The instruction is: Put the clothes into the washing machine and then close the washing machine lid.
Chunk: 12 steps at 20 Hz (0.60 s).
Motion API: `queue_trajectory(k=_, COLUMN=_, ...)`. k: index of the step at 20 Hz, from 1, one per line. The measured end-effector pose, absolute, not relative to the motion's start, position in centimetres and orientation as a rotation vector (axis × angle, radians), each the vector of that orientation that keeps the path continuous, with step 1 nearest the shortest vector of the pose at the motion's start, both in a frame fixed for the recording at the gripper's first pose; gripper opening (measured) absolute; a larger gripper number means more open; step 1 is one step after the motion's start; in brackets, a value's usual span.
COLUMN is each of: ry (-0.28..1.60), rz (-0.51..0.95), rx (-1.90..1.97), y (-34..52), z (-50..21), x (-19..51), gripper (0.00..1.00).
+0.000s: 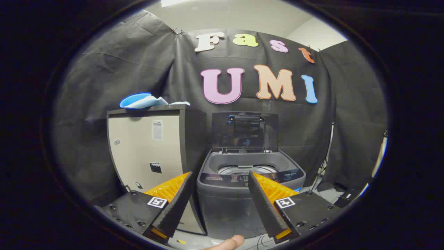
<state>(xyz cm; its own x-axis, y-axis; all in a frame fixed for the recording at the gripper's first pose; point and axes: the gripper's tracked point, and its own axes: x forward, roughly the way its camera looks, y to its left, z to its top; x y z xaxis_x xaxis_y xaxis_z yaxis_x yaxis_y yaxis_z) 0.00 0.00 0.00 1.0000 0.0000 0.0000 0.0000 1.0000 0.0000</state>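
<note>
Brightness: dim booth, moderate even exposure
Source: ceiling light (pixel 175 2) overhead, blown out to white
Shadows: soft, deepest beside the cabinet (pixel 145 152) and under the washing machine (pixel 249 194)
Glare: faint reflection in the raised washing machine lid (pixel 244 132)
Distortion: strong fisheye bending, cabinet edges bow outward
Focus: centre sharp; open gripper (pixel 220 177) fingers and a fingertip (pixel 229 242) near the lens slightly soft
</note>
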Motion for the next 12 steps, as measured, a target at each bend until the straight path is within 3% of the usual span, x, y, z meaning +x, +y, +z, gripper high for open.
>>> queue_trajectory(k=12, ry=0.017, rz=-0.03, rx=0.006, y=-0.9, z=-0.9, x=-0.3, gripper=0.97)
